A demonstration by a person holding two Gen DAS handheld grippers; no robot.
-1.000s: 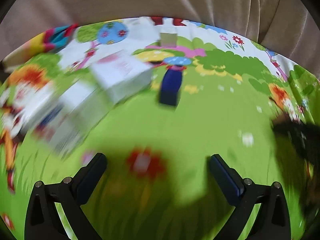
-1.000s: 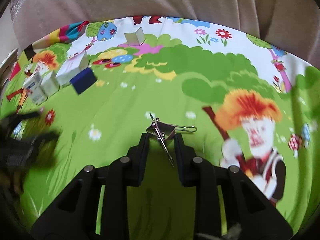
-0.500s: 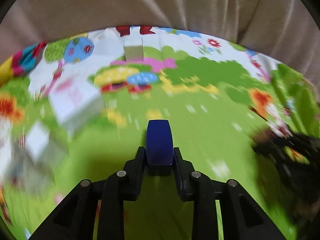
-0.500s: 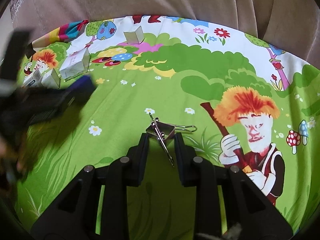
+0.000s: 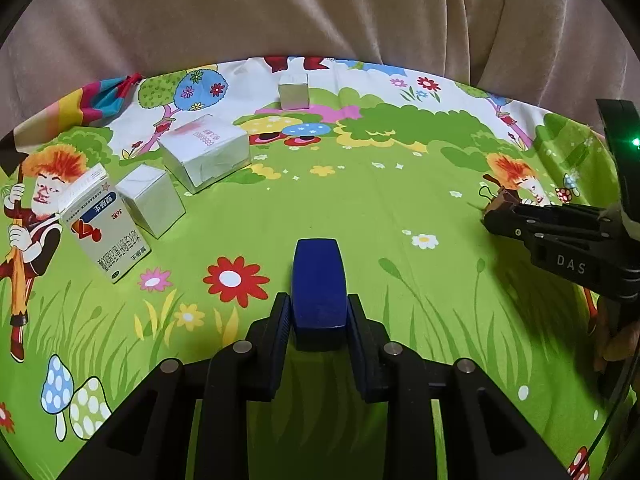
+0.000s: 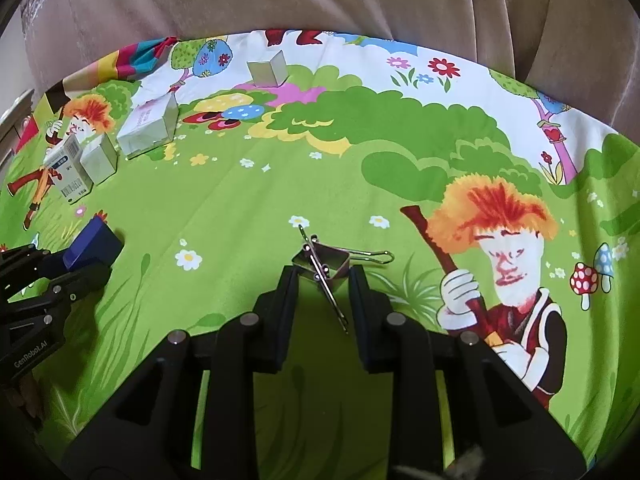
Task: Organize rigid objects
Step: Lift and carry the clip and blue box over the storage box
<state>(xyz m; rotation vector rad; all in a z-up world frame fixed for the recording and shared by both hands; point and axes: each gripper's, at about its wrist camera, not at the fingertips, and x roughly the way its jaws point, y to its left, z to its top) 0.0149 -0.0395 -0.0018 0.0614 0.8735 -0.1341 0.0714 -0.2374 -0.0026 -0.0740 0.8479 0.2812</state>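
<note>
Blue block [image 5: 319, 280], long axis pointing away, sat pinched in the left gripper [image 5: 318, 320], boxes [image 5: 205, 152] far left, while the right gripper [image 6: 322, 280] pinched a binder clip [image 6: 320, 264].

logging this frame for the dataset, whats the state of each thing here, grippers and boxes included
left gripper: shut on the blue block
right gripper: shut on the binder clip, wire handles sticking out
medicine box: standing, tilted, on the cloth
small silver box: closed, beside the medicine box
large white box: closed, lying flat
far silver box: upright, alone at the back
</note>
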